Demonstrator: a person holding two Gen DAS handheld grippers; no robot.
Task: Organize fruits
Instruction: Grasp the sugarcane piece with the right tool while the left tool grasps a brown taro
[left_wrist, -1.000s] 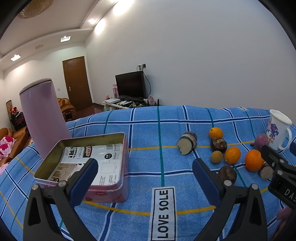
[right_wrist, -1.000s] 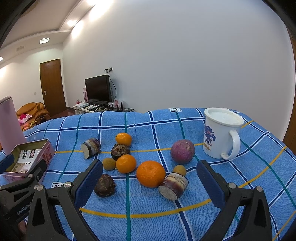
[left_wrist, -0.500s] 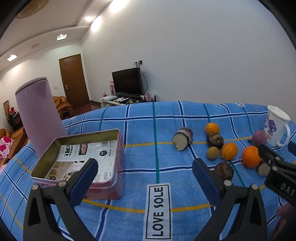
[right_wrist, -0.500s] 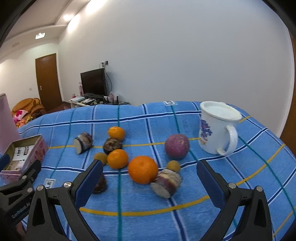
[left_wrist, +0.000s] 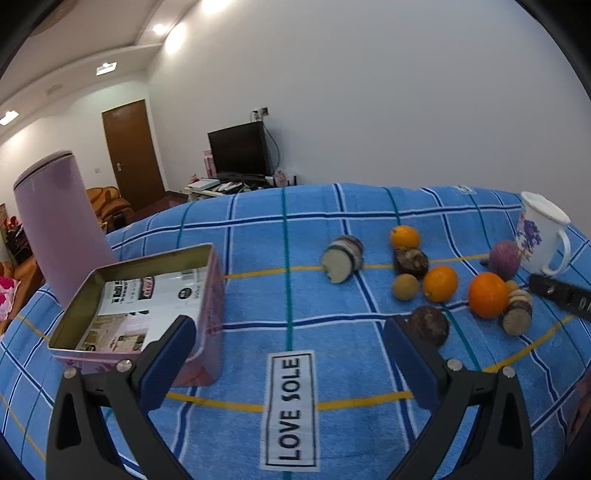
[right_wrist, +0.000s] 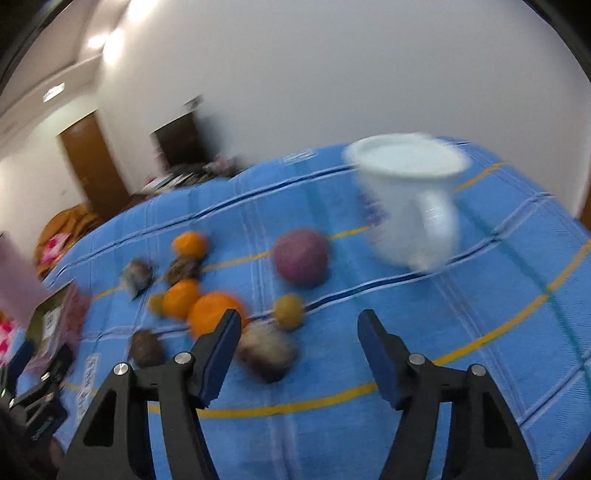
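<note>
Blue pads line both of your grippers, and both pairs of jaws stand spread with nothing between them. Your left gripper (left_wrist: 290, 354) hovers low over the blue plaid cloth (left_wrist: 258, 236) covering the tabletop, above a white label reading LOVE SOLE (left_wrist: 292, 410). Just beside its left finger sits the open pink rectangular tin (left_wrist: 147, 314), with printed paper lying inside it, and behind the tin stands a tall lilac cylinder (left_wrist: 59, 225). Your right gripper (right_wrist: 297, 349) is badly blurred in its own view; it hangs over the fruit cluster, with a striped cut root piece (right_wrist: 267, 350) just ahead of its left finger. The fruit all lies loose on the cloth, well apart from the tin: a large orange (left_wrist: 487, 295) touching the cut root piece, a mid-sized orange (left_wrist: 440, 283), a small orange (left_wrist: 405, 236) at the back, a dark brown knobbly round fruit (left_wrist: 410, 260) between those two, a small tan round fruit (left_wrist: 405, 287), a dark brown ball (left_wrist: 428, 325) nearest your left gripper's right finger, a half-cut striped root (left_wrist: 342, 258) lying alone to the left, and a round purple fruit (left_wrist: 504, 254) just beside the white floral mug (left_wrist: 541, 236).
</note>
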